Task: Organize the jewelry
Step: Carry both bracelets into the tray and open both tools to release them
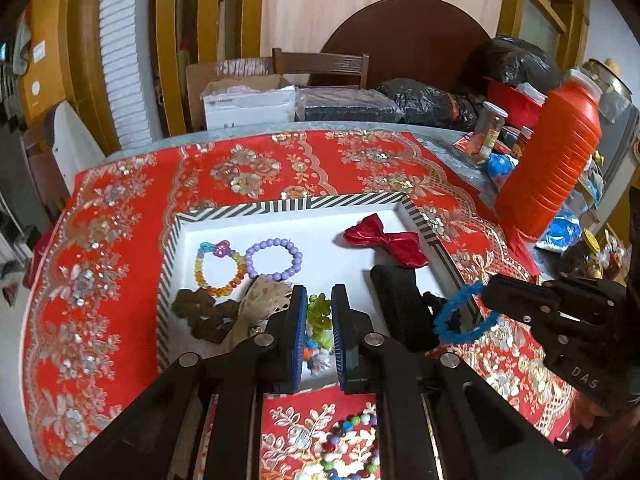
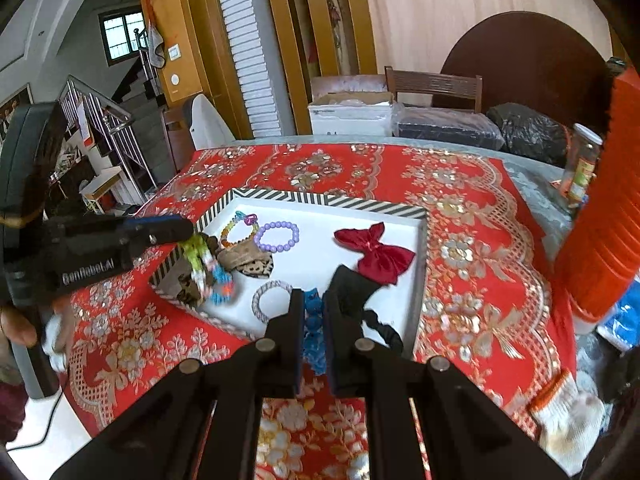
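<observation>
A white tray with a striped rim lies on the red cloth. My left gripper is shut on a green and multi-coloured bead bracelet, which dangles over the tray's near left part. My right gripper is shut on a blue scrunchie above the tray's near right edge. Inside the tray lie a rainbow bracelet, a purple bead bracelet, a red bow and a black hair piece.
A brown scrunchie, a beige spotted bow and a grey hair tie also lie in the tray. Colourful beads lie on the cloth in front. A tall orange flask and jars stand at the right.
</observation>
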`<control>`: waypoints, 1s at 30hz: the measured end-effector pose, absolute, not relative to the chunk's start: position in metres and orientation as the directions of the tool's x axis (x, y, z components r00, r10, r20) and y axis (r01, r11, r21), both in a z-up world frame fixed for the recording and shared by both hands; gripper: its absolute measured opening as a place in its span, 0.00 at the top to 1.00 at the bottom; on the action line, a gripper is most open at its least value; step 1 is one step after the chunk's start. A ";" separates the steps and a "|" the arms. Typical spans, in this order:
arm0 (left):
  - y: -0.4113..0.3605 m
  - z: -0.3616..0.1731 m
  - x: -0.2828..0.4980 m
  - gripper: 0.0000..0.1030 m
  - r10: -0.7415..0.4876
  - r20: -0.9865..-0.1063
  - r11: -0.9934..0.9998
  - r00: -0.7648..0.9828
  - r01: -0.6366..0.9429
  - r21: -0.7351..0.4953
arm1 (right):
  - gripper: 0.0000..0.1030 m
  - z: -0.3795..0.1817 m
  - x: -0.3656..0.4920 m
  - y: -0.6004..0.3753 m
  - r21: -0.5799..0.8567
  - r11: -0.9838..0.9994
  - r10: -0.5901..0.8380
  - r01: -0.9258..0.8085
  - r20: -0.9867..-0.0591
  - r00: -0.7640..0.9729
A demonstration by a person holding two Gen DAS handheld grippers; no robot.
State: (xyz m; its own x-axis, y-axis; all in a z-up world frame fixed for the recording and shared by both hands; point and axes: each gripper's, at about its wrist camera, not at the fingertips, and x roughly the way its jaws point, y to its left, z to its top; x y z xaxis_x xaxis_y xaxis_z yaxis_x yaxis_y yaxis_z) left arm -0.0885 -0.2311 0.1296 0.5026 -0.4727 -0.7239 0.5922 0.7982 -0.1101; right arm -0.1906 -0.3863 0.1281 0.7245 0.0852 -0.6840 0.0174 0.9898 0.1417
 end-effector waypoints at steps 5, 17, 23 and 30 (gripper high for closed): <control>-0.229 0.109 -0.072 0.90 -0.465 -0.746 0.811 0.478 0.567 -0.143 | 0.92 0.121 -0.157 -0.378 0.128 0.992 0.091 0.000 -0.703 0.705; -0.207 0.065 -0.055 0.90 -0.429 -0.788 0.846 0.442 0.503 -0.178 | 0.92 0.074 -0.060 -0.382 0.263 0.965 0.223 -0.026 -0.760 0.611; -0.209 0.059 -0.054 0.90 -0.428 -0.787 0.843 0.445 0.510 -0.170 | 0.92 0.047 -0.026 -0.397 0.176 0.983 0.114 0.053 -0.809 0.577; -0.214 0.053 -0.049 0.90 -0.422 -0.790 0.847 0.445 0.505 -0.168 | 0.92 0.042 -0.009 -0.401 0.114 0.990 0.047 0.079 -0.813 0.580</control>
State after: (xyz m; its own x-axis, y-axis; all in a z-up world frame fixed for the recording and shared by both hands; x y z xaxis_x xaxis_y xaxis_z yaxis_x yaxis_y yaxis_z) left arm -0.0492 -0.2141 0.0528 0.4449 -0.4219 -0.7899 0.5053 0.8465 -0.1676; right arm -0.0089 -0.4008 0.0415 0.5804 0.0474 -0.8129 0.0793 0.9903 0.1144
